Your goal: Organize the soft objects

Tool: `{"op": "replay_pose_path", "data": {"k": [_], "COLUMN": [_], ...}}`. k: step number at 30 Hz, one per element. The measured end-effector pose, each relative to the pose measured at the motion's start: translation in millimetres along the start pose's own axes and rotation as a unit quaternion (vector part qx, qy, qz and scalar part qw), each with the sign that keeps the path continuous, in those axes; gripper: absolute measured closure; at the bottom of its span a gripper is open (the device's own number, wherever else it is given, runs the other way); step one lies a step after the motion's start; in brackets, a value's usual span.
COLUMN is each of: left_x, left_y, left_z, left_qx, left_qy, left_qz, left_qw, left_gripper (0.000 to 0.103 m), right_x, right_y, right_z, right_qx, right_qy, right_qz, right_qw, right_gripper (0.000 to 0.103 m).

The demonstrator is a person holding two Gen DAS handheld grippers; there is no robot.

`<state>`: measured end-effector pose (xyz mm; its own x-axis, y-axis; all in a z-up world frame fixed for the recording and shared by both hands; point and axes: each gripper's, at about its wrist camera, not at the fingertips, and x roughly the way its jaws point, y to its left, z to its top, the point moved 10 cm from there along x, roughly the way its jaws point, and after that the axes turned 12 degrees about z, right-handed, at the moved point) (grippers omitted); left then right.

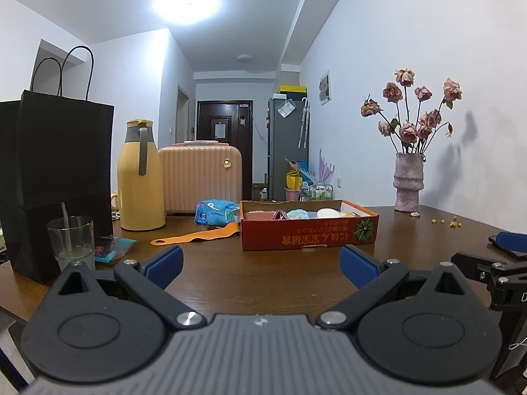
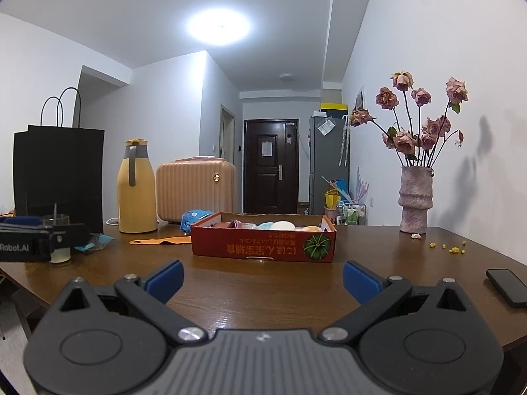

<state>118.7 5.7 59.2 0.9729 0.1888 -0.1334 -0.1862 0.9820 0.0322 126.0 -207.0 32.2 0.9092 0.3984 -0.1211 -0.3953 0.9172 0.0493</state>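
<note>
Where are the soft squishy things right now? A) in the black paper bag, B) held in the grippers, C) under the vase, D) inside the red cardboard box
D: the soft things sit inside the red cardboard box on the table, while the left gripper and right gripper are both open and hold nothing.

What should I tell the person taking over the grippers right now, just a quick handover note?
Left gripper: open, empty, low over the table.
Right gripper: open, empty, same height.
Red cardboard box sits ahead at table centre, several soft items already in it.
Outside the box: blue soft pack and orange strap, to its left.
Left to do, probably: put those two away.
</note>
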Motion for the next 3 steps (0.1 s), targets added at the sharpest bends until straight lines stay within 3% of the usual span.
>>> {"op": "replay_pose_path", "data": {"k": [3], "left_x": [-2.8], "left_y": [-1.3], "left_z": [1.5], "left_qx": [0.006], "left_qy": [-0.009], "left_qz": [-0.004], "left_qw": [0.9999], "left_gripper": [0.000], "right_x": [0.5], "right_y": [0.3], "right_z": [0.2], "right_qx": [-0.001], "right_qy": [0.000], "right_qz": [0.001], "right_qw": [1.000], "right_gripper": [0.000]}}
